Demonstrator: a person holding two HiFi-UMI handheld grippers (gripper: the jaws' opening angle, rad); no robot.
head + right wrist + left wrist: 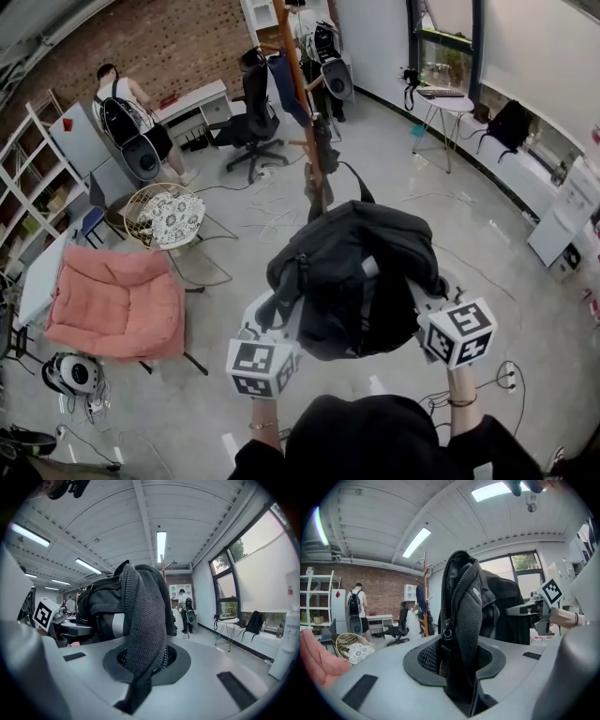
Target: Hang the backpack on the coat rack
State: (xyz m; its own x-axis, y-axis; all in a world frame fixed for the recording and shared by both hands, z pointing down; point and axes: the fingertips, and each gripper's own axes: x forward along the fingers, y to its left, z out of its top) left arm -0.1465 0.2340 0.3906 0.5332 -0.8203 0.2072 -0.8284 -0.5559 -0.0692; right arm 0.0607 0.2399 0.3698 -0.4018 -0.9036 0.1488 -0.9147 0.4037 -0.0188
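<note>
A black backpack (352,277) hangs in the air in front of me, held from both sides. My left gripper (279,317) is shut on its mesh-padded part beside a zipper (461,634). My right gripper (427,305) is shut on a mesh strap (143,644) of the bag. Both pairs of fingertips are hidden by the fabric in the head view. The wooden coat rack (305,103) stands beyond the bag with a blue garment (286,84) on it. Its pole also shows in the left gripper view (425,592) and rises behind the bag in the right gripper view (162,569).
A pink armchair (117,300) and a wicker chair (164,216) stand at the left. A black office chair (253,117) is beside the rack. A person (122,112) stands by a desk at the back left. A small round table (445,103) stands at the right, and cables lie on the floor.
</note>
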